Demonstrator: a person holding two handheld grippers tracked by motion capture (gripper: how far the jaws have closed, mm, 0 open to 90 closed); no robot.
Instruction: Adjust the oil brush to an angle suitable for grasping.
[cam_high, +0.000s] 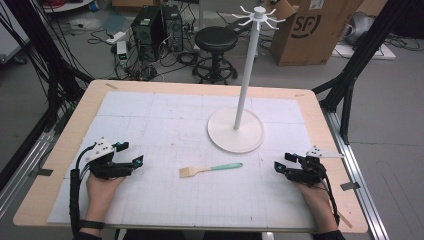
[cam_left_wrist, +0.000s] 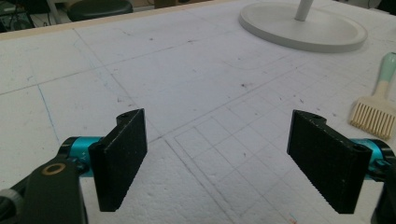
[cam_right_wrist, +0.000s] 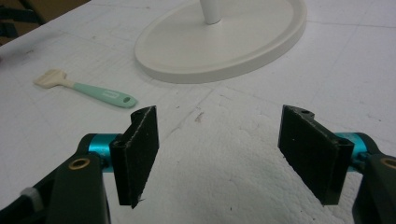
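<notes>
Both at rest on the mat: left gripper (cam_high: 131, 161) and right gripper (cam_high: 280, 166) spread wide, nothing held. Brush (cam_high: 210, 169) lies flat btwn them, just before the stand (cam_high: 235, 130) (hooks bare). Looks like pre-grasp; next prob. needs a pinch on the handle.

Even, soft overhead light; faint shadows under white stand base (cam_high: 235, 130). Slight glare on mat (cam_left_wrist: 196, 70). Both gripper views grainy, soft-focused.

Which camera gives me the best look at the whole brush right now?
The right gripper view: the brush lies whole there, from the bristles to the hole in the green handle's end. The high view shows it whole too, but small. The left gripper view cuts it off at the frame edge, showing bristles and part of the handle.
</notes>
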